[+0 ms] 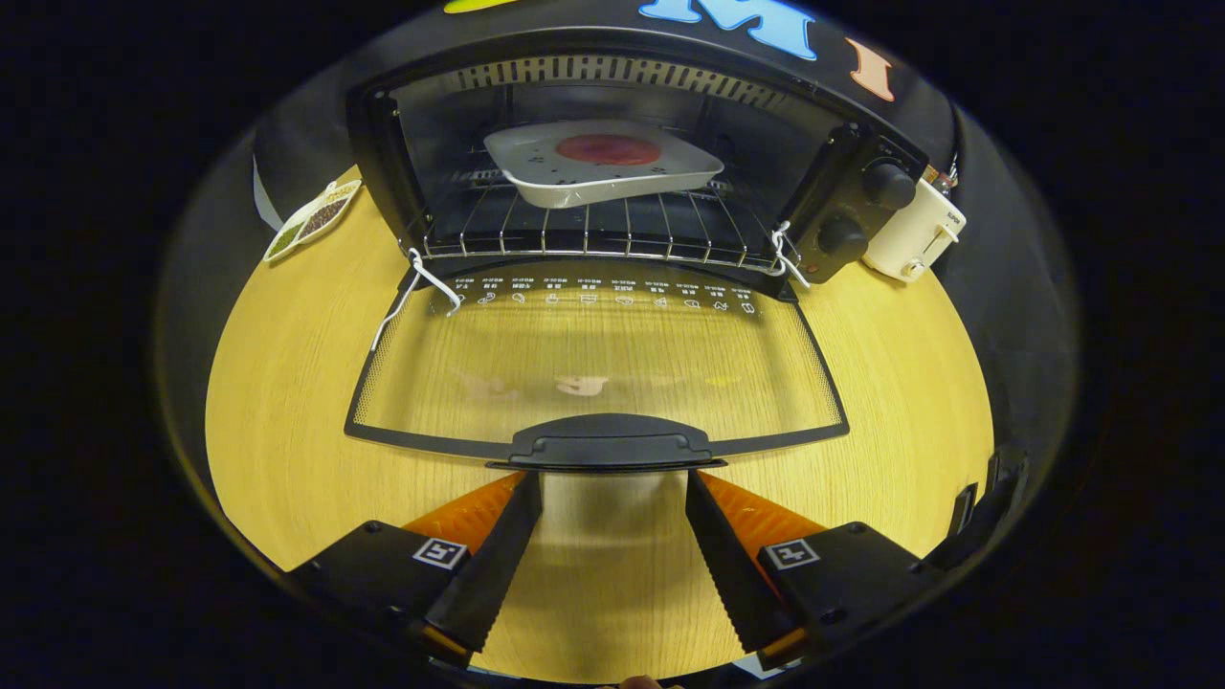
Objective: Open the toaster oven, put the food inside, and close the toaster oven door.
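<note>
Wood tabletop [287, 402]: bare on both sides of the door, open room to swing.
Hand-held gripper [612, 478]: fingers spread wide, empty, tips just under the handle [612, 445].
Door [593, 364]: glass, folded down flat; likely stiff, fragile, hinged; lift by the handle.
Plate [603, 163]: food on it, on the rack [593, 234] inside the oven [383, 163].

At your ten o'clock, a divided dish [312, 221] of dried goods sits on the wooden table [287, 383]. At two o'clock, a cream toaster [914, 234].
</note>
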